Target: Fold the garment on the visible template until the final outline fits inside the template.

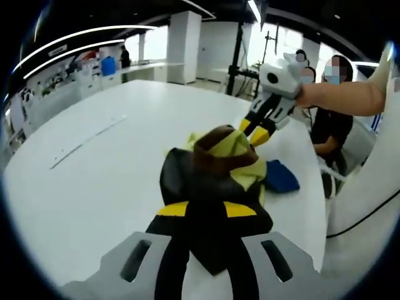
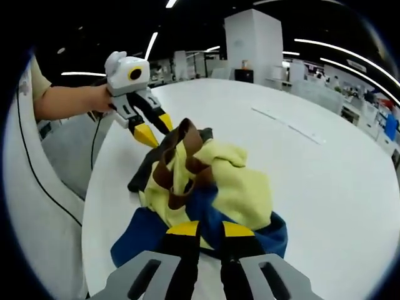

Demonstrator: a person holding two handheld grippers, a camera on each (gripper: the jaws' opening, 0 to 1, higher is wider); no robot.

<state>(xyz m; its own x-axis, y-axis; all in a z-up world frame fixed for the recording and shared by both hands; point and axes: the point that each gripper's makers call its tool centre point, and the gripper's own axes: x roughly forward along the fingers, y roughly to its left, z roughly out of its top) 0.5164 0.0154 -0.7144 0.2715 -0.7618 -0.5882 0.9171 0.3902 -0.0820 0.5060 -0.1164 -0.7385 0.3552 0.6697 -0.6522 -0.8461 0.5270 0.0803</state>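
The garment (image 1: 215, 169) is a bunched mix of yellow, brown, black and blue cloth, held up between both grippers over the white table (image 1: 94, 187). My left gripper (image 1: 206, 210) is shut on its black part at the bottom of the left gripper view. My right gripper (image 1: 254, 130) comes in from the upper right and grips the yellow end. In the right gripper view my right gripper (image 2: 210, 229) is shut on the blue and yellow cloth of the garment (image 2: 219, 181). There the left gripper (image 2: 156, 127) holds the dark edge at the far side.
A thin pale strip (image 1: 87, 140) lies on the table to the left; it appears as the strip (image 2: 294, 128) in the right gripper view. A seated person (image 1: 331, 125) is beyond the table edge. A black cable (image 1: 365, 215) hangs near the table's right edge.
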